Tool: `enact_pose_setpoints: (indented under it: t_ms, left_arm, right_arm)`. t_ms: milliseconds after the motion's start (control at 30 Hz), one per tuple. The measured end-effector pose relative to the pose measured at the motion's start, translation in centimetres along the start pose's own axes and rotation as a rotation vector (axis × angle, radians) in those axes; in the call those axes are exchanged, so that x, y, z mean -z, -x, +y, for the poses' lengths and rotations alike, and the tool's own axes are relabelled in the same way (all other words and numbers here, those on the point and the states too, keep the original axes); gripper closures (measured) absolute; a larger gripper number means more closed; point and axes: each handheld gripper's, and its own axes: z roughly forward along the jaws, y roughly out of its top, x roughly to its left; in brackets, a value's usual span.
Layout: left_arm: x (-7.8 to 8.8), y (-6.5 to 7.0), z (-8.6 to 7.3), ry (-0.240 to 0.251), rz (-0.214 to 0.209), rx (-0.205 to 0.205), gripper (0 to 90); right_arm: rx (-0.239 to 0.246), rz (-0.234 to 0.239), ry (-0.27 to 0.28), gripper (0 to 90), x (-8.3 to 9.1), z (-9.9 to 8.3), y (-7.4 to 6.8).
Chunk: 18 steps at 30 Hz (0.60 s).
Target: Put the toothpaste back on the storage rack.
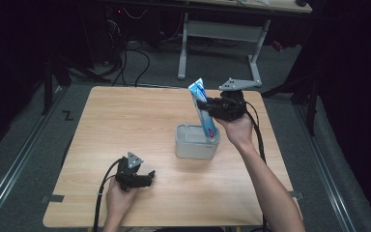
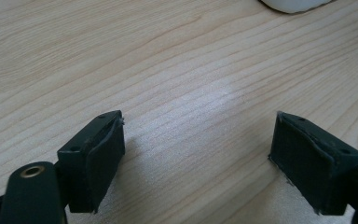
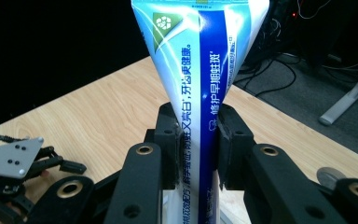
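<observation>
Upright, a light, soft, squashable toothpaste tube [image 1: 203, 108] is pinched at mid-body by the right claw [image 1: 211, 107] over a grey holder [image 1: 197, 143]; left claw [image 1: 147, 178] gapes empty on the counter [image 1: 125, 121].

Wooden table [image 1: 125, 125], desk frame [image 1: 220, 34] behind, prob. cables [image 1: 135, 58] on floor

Table [image 1: 125, 121] brightly lit from above; surroundings dark; close views soft
</observation>
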Motion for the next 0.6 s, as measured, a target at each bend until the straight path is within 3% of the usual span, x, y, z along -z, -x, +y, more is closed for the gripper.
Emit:
enact_pose_setpoints:
  t_ms: [600]
  left_arm:
    - [0.0,0.0,0.0,-0.003,-0.001,-0.003,17.9]
  right_arm:
    - [0.002,0.001,0.004,72.8,-2.6,-0.2,-0.2]
